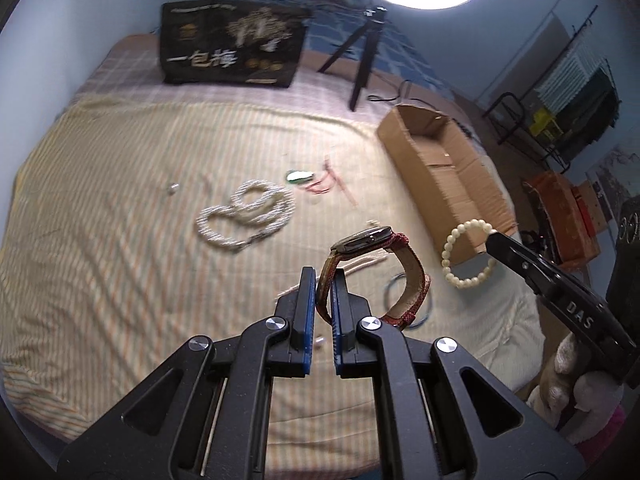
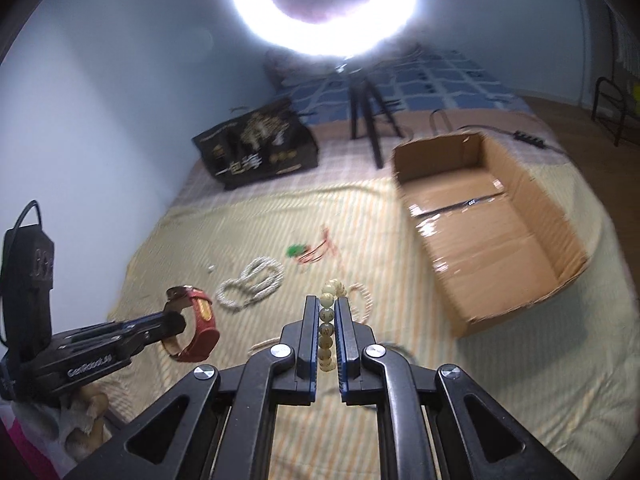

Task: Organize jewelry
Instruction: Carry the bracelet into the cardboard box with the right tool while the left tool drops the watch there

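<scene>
right wrist view: we see the cardboard box [image 2: 492, 224] lying open on the striped bedspread [image 2: 200, 240], with only its taped bottom showing inside. our right gripper [image 2: 325, 320] has its jaws narrow, clamped on a cream bead bracelet [image 2: 326, 328] held above the bed. our left gripper [image 1: 323, 300] pinches the strap of a red watch [image 1: 380, 264], also lifted. a pearl necklace [image 1: 248, 216] and a green pendant [image 1: 298, 177] lie on the bedspread, outside the box.
</scene>
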Tool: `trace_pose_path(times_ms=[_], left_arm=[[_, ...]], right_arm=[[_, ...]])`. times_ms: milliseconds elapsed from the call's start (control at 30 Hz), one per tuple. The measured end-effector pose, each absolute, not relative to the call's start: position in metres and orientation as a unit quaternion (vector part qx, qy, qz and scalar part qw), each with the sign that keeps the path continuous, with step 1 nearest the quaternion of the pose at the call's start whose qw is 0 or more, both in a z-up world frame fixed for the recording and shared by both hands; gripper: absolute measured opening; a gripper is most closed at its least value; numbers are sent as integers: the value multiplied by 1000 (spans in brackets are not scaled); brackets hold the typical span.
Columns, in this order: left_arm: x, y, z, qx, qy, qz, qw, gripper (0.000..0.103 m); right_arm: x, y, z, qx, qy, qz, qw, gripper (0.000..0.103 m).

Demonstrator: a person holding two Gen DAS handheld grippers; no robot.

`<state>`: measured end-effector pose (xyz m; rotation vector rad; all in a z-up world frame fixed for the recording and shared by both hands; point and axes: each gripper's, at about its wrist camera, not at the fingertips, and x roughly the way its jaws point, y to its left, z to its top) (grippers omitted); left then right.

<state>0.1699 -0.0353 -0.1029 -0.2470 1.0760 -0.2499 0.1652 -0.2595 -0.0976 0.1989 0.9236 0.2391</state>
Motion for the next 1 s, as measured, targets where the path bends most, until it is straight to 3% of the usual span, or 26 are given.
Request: trace_pose_path(times_ms=[400, 1000], left_arm=[[198, -110, -97, -83, 498, -152, 850, 5], [241, -216, -112, -76, 501, -186, 842, 5]], right_arm=[[204, -312, -82, 45, 419, 52, 905, 5], [285, -376, -106, 69, 425, 31, 902, 5]])
